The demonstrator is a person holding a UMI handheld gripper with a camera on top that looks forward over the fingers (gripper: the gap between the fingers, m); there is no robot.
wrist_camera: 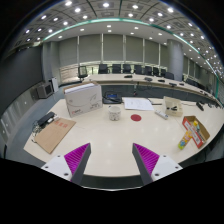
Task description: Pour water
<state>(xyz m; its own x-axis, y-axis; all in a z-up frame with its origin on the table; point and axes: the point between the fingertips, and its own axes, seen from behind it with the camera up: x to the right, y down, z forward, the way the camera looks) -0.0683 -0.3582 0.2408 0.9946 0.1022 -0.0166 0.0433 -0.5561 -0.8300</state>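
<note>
My gripper (112,158) is open and empty, with its two purple pads (77,155) spread wide above the pale table (110,135). Beyond the fingers, near the middle of the table, stands a small white cup (136,118) and to its left a small red and white container (114,112). Nothing lies between the fingers. I cannot make out a water vessel for certain.
A white box (83,98) stands at the back left. A brown board (55,133) with a dark object lies at the left. A red sheet (163,108) and a colourful box (194,130) lie at the right. Desks and chairs fill the room behind.
</note>
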